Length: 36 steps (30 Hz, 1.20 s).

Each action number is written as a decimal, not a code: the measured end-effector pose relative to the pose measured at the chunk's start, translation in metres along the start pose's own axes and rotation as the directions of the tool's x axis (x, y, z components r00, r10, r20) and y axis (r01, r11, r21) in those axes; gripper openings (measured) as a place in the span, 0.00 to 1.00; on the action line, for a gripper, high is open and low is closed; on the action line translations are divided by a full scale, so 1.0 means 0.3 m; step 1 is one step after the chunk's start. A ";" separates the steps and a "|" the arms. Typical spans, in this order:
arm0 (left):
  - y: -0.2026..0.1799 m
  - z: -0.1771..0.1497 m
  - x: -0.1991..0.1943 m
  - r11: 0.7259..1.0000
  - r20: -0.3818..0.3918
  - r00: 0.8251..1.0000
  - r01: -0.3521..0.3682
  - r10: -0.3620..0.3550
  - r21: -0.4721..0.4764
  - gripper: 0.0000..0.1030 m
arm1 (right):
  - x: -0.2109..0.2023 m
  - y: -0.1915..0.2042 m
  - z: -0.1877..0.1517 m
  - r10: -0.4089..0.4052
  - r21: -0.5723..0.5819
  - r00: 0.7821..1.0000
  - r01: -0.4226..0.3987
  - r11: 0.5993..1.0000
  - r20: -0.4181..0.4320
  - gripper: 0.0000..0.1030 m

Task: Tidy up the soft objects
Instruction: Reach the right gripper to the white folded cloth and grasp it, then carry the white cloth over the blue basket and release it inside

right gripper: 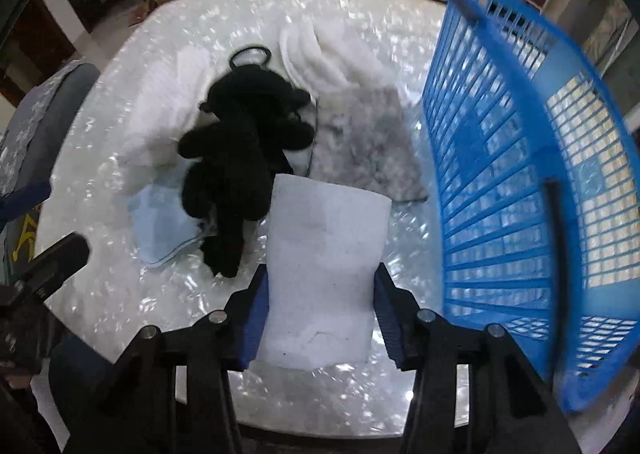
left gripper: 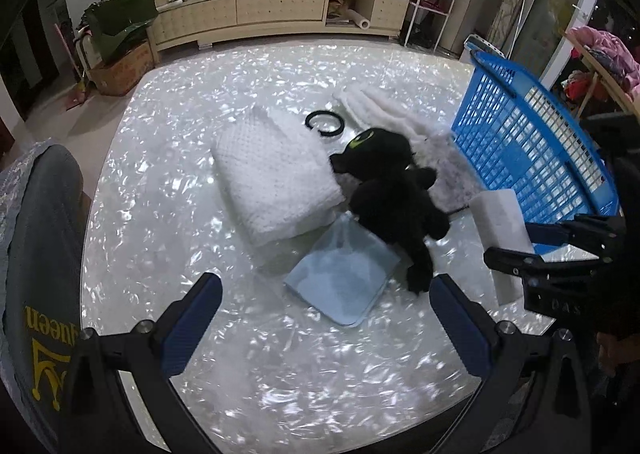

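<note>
My right gripper [right gripper: 320, 286] is shut on a white foam block [right gripper: 324, 270], held above the table next to the blue basket [right gripper: 520, 182]; it also shows in the left wrist view [left gripper: 508, 246] with the block [left gripper: 500, 222]. My left gripper [left gripper: 326, 306] is open and empty above the table's near side. A black plush toy [left gripper: 394, 190] lies across a light blue cloth [left gripper: 344, 282]. A folded white knit towel [left gripper: 272, 178], a white fluffy cloth [left gripper: 376, 106], a grey furry pad [right gripper: 360, 142] and a black hair band [left gripper: 324, 124] lie around it.
The pearly white table [left gripper: 200, 214] has a chair with a grey cover [left gripper: 40, 234] at its left. The blue basket [left gripper: 532, 146] stands at the table's right edge. A cabinet [left gripper: 260, 14] with clutter stands beyond the table.
</note>
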<state>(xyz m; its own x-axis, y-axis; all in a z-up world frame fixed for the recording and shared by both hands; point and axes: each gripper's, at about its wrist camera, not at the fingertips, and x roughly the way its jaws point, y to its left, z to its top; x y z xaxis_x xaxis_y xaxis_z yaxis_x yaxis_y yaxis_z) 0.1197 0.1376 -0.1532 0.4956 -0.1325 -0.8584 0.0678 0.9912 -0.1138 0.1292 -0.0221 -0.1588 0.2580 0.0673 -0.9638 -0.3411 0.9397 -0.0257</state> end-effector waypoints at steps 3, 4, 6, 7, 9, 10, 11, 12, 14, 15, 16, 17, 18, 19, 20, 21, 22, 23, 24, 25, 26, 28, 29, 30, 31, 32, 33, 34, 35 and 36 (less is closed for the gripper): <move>-0.041 0.020 -0.028 1.000 0.013 1.000 0.010 -0.010 -0.001 1.00 | -0.068 0.004 -0.010 0.010 -0.022 1.000 -0.010 1.000 0.020 0.45; -0.053 0.025 -0.036 1.000 0.018 1.000 0.013 -0.013 0.002 1.00 | -0.104 0.018 0.028 0.014 -0.026 1.000 -0.013 1.000 0.024 0.45; -0.084 0.040 -0.057 1.000 0.031 0.999 0.013 -0.013 0.013 1.00 | -0.150 0.025 0.039 0.023 -0.035 0.999 -0.022 0.999 0.041 0.45; -0.096 0.047 -0.067 1.000 0.034 0.999 0.007 -0.008 0.016 1.00 | -0.169 0.022 0.040 0.028 -0.036 0.998 -0.026 0.999 0.050 0.45; -0.108 0.055 -0.082 1.000 0.033 0.999 -0.004 0.004 0.013 1.00 | -0.208 0.006 0.040 0.038 -0.036 0.997 -0.035 0.999 0.070 0.45; -0.113 0.062 -0.090 1.000 0.034 0.999 -0.004 0.003 0.006 1.00 | -0.231 -0.003 0.042 0.045 -0.037 0.996 -0.043 0.998 0.080 0.45; -0.116 0.068 -0.099 1.000 0.036 0.999 0.003 -0.003 -0.001 1.00 | -0.230 -0.008 0.061 0.052 -0.036 0.995 -0.049 0.998 0.086 0.45; -0.121 0.076 -0.107 1.000 0.039 0.999 0.011 -0.011 -0.006 1.00 | -0.243 -0.021 0.066 0.062 -0.036 0.994 -0.058 0.998 0.094 0.45; -0.128 0.091 -0.118 1.000 0.043 0.999 0.008 -0.007 -0.013 1.00 | -0.279 -0.036 0.072 0.071 -0.039 0.991 -0.067 0.997 0.112 0.45; -0.133 0.099 -0.121 1.000 0.042 0.999 0.001 -0.001 -0.016 1.00 | -0.292 -0.047 0.068 0.074 -0.039 0.990 -0.070 0.997 0.123 0.46; -0.138 0.106 -0.121 1.000 0.040 0.999 -0.004 0.004 -0.017 1.00 | -0.307 -0.062 0.067 0.078 -0.038 0.988 -0.073 0.997 0.132 0.46; -0.144 0.113 -0.120 1.000 0.037 0.999 -0.010 0.011 -0.017 1.00 | -0.317 -0.071 0.068 0.080 -0.037 0.987 -0.075 0.997 0.138 0.46; -0.150 0.120 -0.119 1.000 0.034 0.999 -0.017 0.017 -0.018 1.00 | -0.332 -0.087 0.068 0.080 -0.035 0.986 -0.076 0.996 0.143 0.46; -0.154 0.125 -0.116 1.000 0.030 0.999 -0.021 0.021 -0.021 1.00 | -0.348 -0.107 0.066 0.082 -0.034 0.986 -0.078 0.996 0.148 0.46; -0.158 0.128 -0.116 0.999 0.029 0.999 -0.021 0.022 -0.023 1.00 | -0.359 -0.127 0.067 0.082 -0.032 0.985 -0.078 0.996 0.152 0.46; -0.163 0.133 -0.114 0.999 0.029 0.999 -0.020 0.021 -0.026 1.00 | -0.369 -0.140 0.071 0.081 -0.030 0.984 -0.077 0.997 0.156 0.46; -0.166 0.136 -0.112 0.999 0.029 0.999 -0.019 0.020 -0.026 1.00 | -0.378 -0.160 0.073 0.078 -0.025 0.984 -0.075 0.997 0.163 0.46; -0.171 0.140 -0.107 1.000 0.029 0.999 -0.019 0.020 -0.024 1.00 | -0.382 -0.177 0.074 0.074 -0.020 0.983 -0.072 0.997 0.169 0.46; -0.176 0.144 -0.098 1.000 0.027 0.999 -0.020 0.021 -0.024 1.00 | -0.392 -0.202 0.074 0.072 -0.012 0.982 -0.071 0.997 0.176 0.46; -0.178 0.147 -0.090 1.000 0.026 0.999 -0.020 0.020 -0.024 1.00 | -0.400 -0.232 0.075 0.064 -0.004 0.981 -0.064 0.998 0.183 0.46; -0.182 0.151 -0.079 1.000 0.021 1.000 -0.019 0.019 -0.025 1.00 | -0.398 -0.243 0.078 0.057 0.001 0.981 -0.058 0.998 0.185 0.46; -0.194 0.161 -0.055 1.000 0.013 1.000 -0.018 0.018 -0.022 1.00 | -0.393 -0.289 0.080 0.042 0.016 0.982 -0.046 0.999 0.185 0.46; -0.198 0.163 -0.046 1.000 0.010 1.000 -0.016 0.016 -0.020 1.00 | -0.386 -0.309 0.079 0.036 0.025 0.982 -0.042 0.999 0.183 0.46; -0.202 0.168 -0.035 1.000 0.005 1.000 -0.015 0.015 -0.018 1.00 | -0.376 -0.331 0.077 0.031 0.032 0.984 -0.037 0.999 0.176 0.46; -0.209 0.172 -0.022 1.000 0.001 1.000 -0.014 0.014 -0.014 1.00 | -0.367 -0.350 0.072 0.024 0.037 0.985 -0.031 0.999 0.170 0.46; -0.214 0.173 -0.014 1.000 0.000 1.000 -0.013 0.013 -0.010 1.00 | -0.356 -0.369 0.070 0.015 0.040 0.987 -0.022 0.999 0.163 0.46; -0.219 0.175 -0.003 1.000 -0.001 1.000 -0.011 0.011 -0.007 1.00 | -0.341 -0.387 0.065 0.005 0.041 0.988 -0.012 0.999 0.152 0.46; -0.222 0.180 0.009 1.000 -0.003 1.000 -0.007 0.007 -0.004 1.00 | -0.323 -0.405 0.062 -0.004 0.046 0.990 -0.002 0.999 0.139 0.46; -0.223 0.184 0.018 1.000 -0.003 1.000 -0.004 0.004 -0.002 1.00 | -0.305 -0.421 0.061 -0.015 0.051 0.992 0.009 0.999 0.126 0.46; -0.226 0.189 0.029 1.000 -0.002 1.000 -0.003 0.003 0.003 1.00 | -0.293 -0.432 0.060 -0.025 0.053 0.993 0.019 0.998 0.118 0.46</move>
<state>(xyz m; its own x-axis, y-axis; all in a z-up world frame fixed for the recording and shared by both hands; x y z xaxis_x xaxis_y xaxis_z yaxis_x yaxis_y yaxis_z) 0.1684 0.0692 -0.1246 0.4937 -0.1293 -0.8600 0.0688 0.9916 -0.1097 0.1669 -0.1437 -0.0659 0.3717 0.0831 -0.9246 -0.2877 0.9572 -0.0296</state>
